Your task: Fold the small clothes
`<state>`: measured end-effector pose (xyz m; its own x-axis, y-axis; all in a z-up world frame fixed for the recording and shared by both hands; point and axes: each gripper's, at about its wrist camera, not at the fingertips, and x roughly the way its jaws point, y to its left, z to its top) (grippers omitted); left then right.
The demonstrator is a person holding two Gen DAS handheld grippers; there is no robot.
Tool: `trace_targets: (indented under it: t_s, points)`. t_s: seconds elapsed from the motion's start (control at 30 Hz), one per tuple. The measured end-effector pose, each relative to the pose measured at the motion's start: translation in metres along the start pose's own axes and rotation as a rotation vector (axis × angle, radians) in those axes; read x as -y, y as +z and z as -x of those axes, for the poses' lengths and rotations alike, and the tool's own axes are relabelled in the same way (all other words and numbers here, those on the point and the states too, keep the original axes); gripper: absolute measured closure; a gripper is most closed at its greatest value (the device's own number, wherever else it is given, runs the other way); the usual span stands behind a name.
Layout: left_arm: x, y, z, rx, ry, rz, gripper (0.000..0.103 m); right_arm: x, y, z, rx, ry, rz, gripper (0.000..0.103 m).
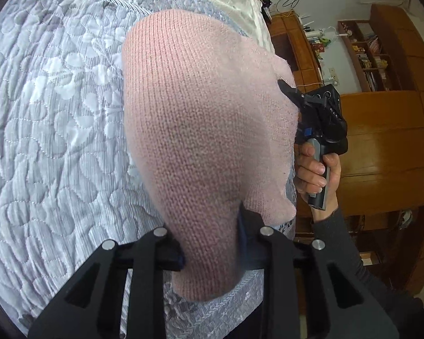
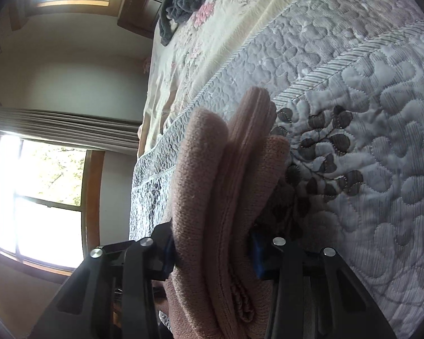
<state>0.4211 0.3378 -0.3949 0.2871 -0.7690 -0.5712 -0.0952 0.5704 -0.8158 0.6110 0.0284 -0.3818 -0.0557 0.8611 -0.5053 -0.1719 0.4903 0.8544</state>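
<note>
Mid-fold, with left gripper (image 1: pixel 212 254) and right gripper (image 2: pixel 212 254) each clamped on the pink knit garment (image 1: pixel 200 130) lifted above the bed (image 1: pixel 56 113) near its edge; next, probably lowering flat onto the quilt.

Readable text: you have none in either view.
Shelves (image 1: pixel 367 56): you see books and boxes, but their spines and fronts are too small and blurred to read.
Right gripper (image 1: pixel 282 84): its body shows small round marks, and you can read no letters or numbers on it.
Sweater (image 1: pixel 200 130): you see no tag or label on it.
Quilt (image 2: pixel 367 113): leaf stitching only, no writing.
</note>
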Motion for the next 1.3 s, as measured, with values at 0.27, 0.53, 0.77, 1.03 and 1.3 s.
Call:
trace_targets:
  t_s: [0.27, 0.53, 0.77, 1.03, 1.3]
  points:
    - [-0.006, -0.041, 0.076, 0.073, 0.039, -0.001, 0.078, -0.055, -0.032, -0.047, -0.040, 0.079, 0.030, 0.062]
    - [-0.054, -0.106, 0.140, 0.130, 0.061, 0.074, 0.078, -0.091, -0.083, -0.136, -0.163, 0.116, 0.039, 0.062]
    - [-0.133, -0.166, 0.138, 0.117, 0.003, 0.230, 0.073, -0.059, -0.130, -0.188, -0.253, 0.040, 0.004, 0.059]
    - [-0.095, -0.185, 0.182, 0.336, 0.318, 0.147, 0.041, -0.069, -0.132, -0.124, -0.135, -0.106, 0.067, 0.033]
    - [-0.063, -0.182, 0.144, 0.310, -0.076, 0.094, 0.051, -0.090, -0.156, -0.151, -0.212, -0.231, 0.139, 0.091]
